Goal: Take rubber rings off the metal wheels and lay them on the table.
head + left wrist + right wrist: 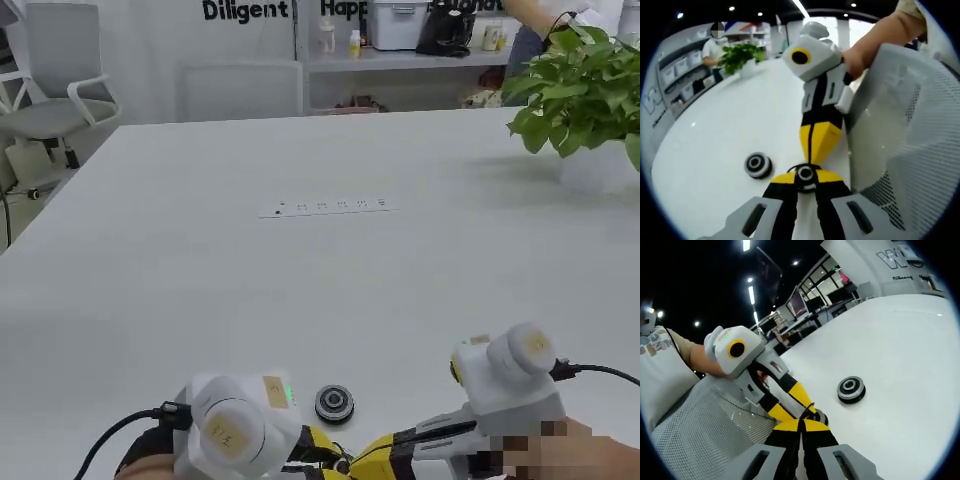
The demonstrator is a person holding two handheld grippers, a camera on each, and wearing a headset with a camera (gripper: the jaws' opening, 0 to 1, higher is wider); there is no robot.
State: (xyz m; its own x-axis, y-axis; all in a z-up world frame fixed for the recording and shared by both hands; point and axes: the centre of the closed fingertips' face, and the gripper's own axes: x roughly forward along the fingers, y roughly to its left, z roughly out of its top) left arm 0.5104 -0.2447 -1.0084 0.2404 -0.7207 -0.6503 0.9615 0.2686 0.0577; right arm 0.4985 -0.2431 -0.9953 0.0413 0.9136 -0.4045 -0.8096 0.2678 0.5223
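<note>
While the L gripper [805, 182] is shut on one small wheel [805, 173] by the near edge of the table [320, 290], w/ a 2nd wheel [334, 403] lying nearby, the R gripper [801, 426], jaws shut at its rim, prob. must pinch & pull the rubber ring off; can't tell if it's caught.

- head view: set above the near edge of the worktop [320, 280], facing forward and down across it to the far shelves [400, 60]; widest framing.
- left gripper view: low and close over the worktop, facing along its own jaws at the right gripper [811, 162].
- right gripper view: low and close, facing the left gripper [810, 414].
- shared: all three views include the loose wheel [334, 403]; the gripper views oppose each other across the held wheel [805, 175].
</note>
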